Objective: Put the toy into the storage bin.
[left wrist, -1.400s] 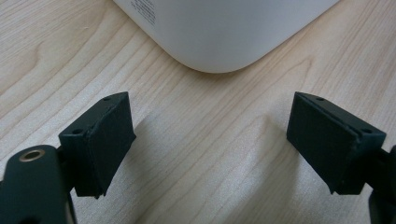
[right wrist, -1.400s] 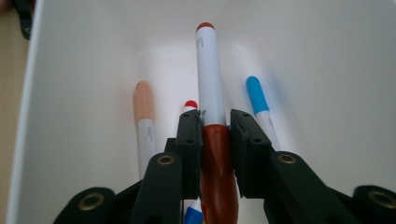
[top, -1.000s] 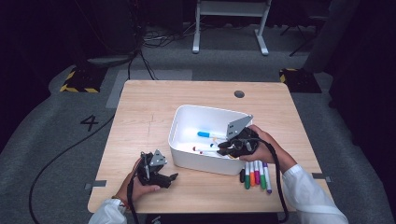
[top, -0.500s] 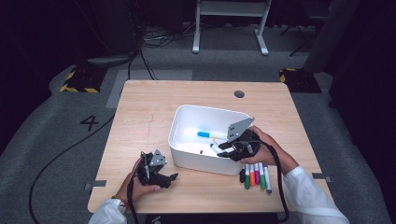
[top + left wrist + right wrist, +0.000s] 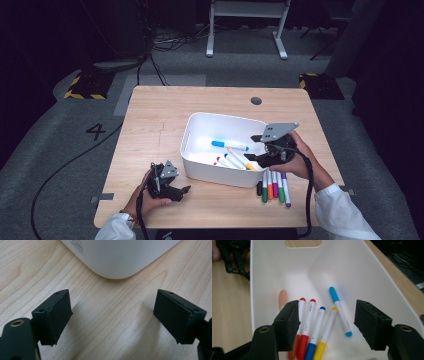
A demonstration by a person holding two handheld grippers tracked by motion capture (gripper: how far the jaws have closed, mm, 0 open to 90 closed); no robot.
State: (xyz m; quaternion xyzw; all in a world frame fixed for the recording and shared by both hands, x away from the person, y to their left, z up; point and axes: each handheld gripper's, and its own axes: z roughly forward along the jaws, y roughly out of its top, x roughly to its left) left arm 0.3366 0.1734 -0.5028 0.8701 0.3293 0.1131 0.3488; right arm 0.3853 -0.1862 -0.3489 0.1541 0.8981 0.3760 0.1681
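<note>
A white bin [image 5: 196, 145] stands in the middle of the wooden table. On its floor lie several markers: orange [image 5: 298, 322], red [image 5: 308, 322], blue [image 5: 318, 325], yellow [image 5: 327, 327] and light blue [image 5: 339, 312]. My right gripper [image 5: 252, 147] hovers over the bin's right end. Its jaws [image 5: 328, 315] have just been opening and stand open above the markers, pressing on none. Several more markers [image 5: 274, 187] lie on the table by the bin's front right corner. My left gripper [image 5: 182, 190] rests on the table by the bin's front left corner [image 5: 120, 257], open [image 5: 115, 307] and holding nothing.
A round hole [image 5: 256, 100] sits near the table's far edge. The bin's far wall has a handle slot [image 5: 303, 243]. The left hand's gripper [image 5: 234, 257] lies beyond the bin's left wall. Cables and a metal stand [image 5: 245, 25] are on the floor behind.
My right gripper has lifted and drawn back toward the bin's right rim, and its jaws have gone from shut to open. The left gripper has stayed where it was.
</note>
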